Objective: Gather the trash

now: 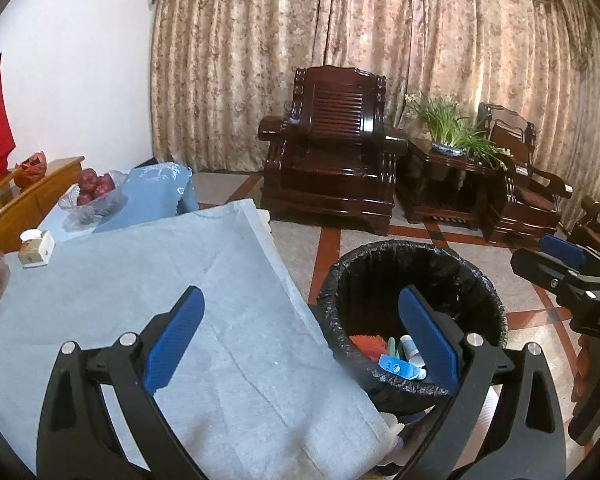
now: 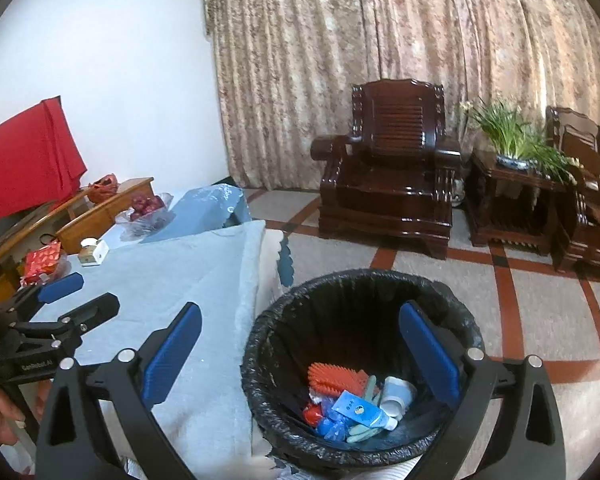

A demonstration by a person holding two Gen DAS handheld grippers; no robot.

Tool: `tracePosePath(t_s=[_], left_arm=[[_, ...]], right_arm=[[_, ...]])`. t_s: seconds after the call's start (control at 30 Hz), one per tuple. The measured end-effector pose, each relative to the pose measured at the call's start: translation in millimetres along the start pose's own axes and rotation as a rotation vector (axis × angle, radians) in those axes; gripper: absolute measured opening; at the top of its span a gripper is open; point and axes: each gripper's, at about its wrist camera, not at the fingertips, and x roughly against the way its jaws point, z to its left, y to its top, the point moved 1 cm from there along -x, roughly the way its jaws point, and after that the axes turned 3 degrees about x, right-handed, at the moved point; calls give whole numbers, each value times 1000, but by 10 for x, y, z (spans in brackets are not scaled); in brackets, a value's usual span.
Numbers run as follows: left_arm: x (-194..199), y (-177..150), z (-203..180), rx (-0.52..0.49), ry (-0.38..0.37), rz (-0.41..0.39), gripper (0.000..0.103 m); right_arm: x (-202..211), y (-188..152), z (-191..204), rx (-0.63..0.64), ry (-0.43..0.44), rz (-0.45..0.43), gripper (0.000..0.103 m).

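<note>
A bin lined with a black bag (image 2: 440,308) stands on the floor beside the table (image 2: 188,280); it also shows in the left wrist view (image 1: 340,280). Inside lie an orange spiky piece (image 2: 334,378), a blue tube (image 2: 364,410), a white cup (image 2: 398,394) and blue and red scraps. My right gripper (image 2: 300,354) is open and empty above the bin and the table's edge. My left gripper (image 1: 302,336) is open and empty over the table's right edge. The right gripper shows at the right edge of the left wrist view (image 1: 556,264), the left gripper at the left of the right wrist view (image 2: 80,294).
The table has a pale blue cloth (image 1: 148,280). At its far end stand a bowl of red fruit (image 1: 94,190), a small white box (image 1: 36,246) and a red patterned bag (image 2: 44,258). Dark wooden armchairs (image 1: 332,152) and a potted plant (image 1: 448,128) stand before the curtains.
</note>
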Motion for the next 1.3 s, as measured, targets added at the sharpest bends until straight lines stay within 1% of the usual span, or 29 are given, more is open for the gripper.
tracePosePath(t_s=[0.27, 0.53, 1.3], left_arm=[[218, 69, -10, 5, 15, -33, 95], [351, 76, -6, 14, 21, -56, 95], [392, 75, 2, 16, 27, -65, 95]], right_arm=[[122, 74, 127, 16, 4, -27, 97], [153, 113, 192, 29, 7, -32, 97], [166, 129, 210, 37, 6, -36, 97]])
